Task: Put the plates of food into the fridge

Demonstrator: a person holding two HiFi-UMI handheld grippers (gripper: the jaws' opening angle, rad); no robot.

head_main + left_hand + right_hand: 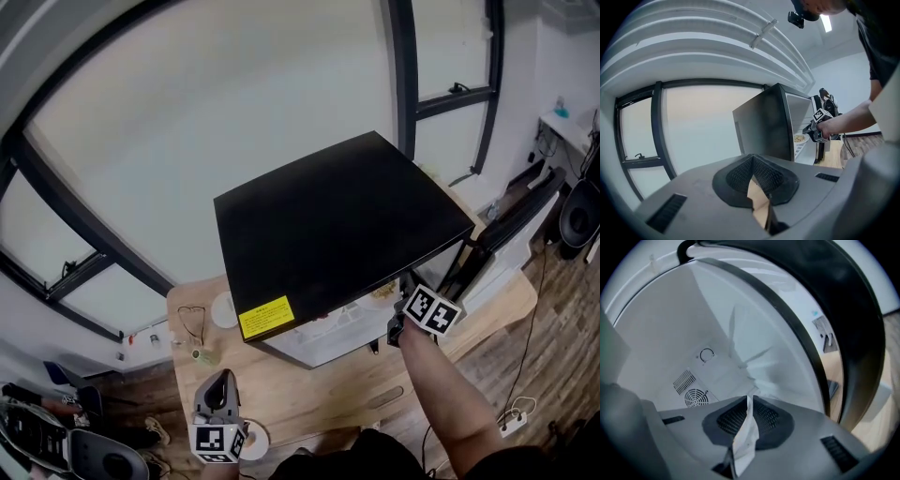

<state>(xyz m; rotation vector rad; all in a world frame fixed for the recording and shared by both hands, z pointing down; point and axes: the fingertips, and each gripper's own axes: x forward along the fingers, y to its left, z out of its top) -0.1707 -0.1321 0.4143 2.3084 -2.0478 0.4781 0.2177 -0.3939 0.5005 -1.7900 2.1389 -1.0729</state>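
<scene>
A black mini fridge (333,225) stands on the wooden table (309,394) with its door (506,234) swung open to the right. A plate of food (382,292) rests on a shelf inside; in the left gripper view the plate of food (800,138) sits just inside the opening. My right gripper (398,321) is at the fridge mouth beside that plate, shut and empty, facing the white inner wall (693,333). Near the table's front left, my left gripper (220,384) is shut on nothing. A white plate (255,439) lies next to it, partly hidden.
Left of the fridge lie another white dish (223,309), a wire loop (190,323) and a small cup (204,354). Dark window frames run behind the table. A power strip (511,422) lies on the wood floor at the right. A fan vent (696,397) shows at the fridge's back.
</scene>
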